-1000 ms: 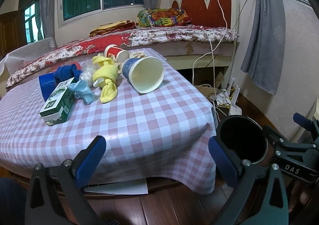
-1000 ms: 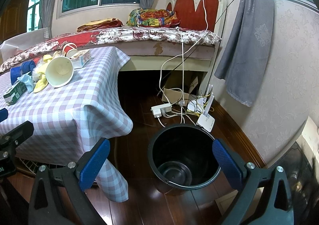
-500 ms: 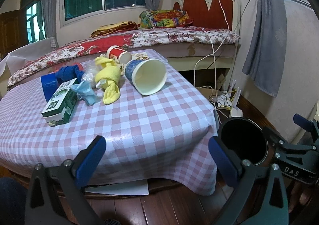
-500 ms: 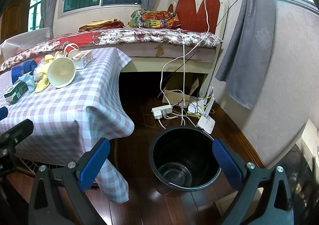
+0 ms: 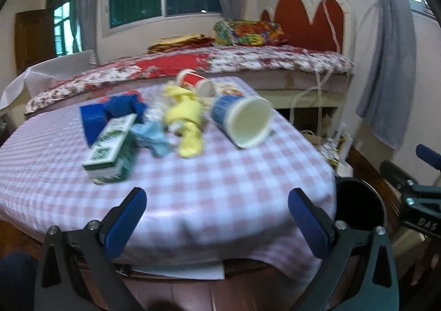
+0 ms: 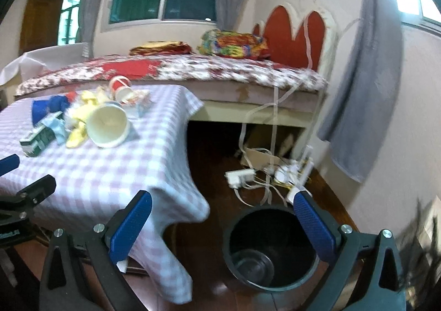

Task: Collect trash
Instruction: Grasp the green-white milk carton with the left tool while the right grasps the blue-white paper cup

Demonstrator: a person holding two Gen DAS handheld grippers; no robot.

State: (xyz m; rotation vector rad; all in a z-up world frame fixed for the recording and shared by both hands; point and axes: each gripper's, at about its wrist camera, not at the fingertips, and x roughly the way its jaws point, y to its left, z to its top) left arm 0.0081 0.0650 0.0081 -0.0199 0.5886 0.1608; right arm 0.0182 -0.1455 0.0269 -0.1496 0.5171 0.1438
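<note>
Holding both grippers low before the table (image 5: 226, 173), we kept the left gripper (image 5: 216, 217) spread wide and empty, and the right gripper (image 6: 222, 224) likewise spread and empty above the floor. The trash lay in a cluster on the checked cloth: a tipped cup (image 5: 242, 121), a red cup (image 5: 197, 82) behind it, a yellow rag (image 5: 187, 123), a green carton (image 5: 113, 149) and blue wads (image 5: 121, 107). The black bin (image 6: 268, 250) stood on the floor just beside the table's corner, near a power strip (image 6: 239, 177).
</note>
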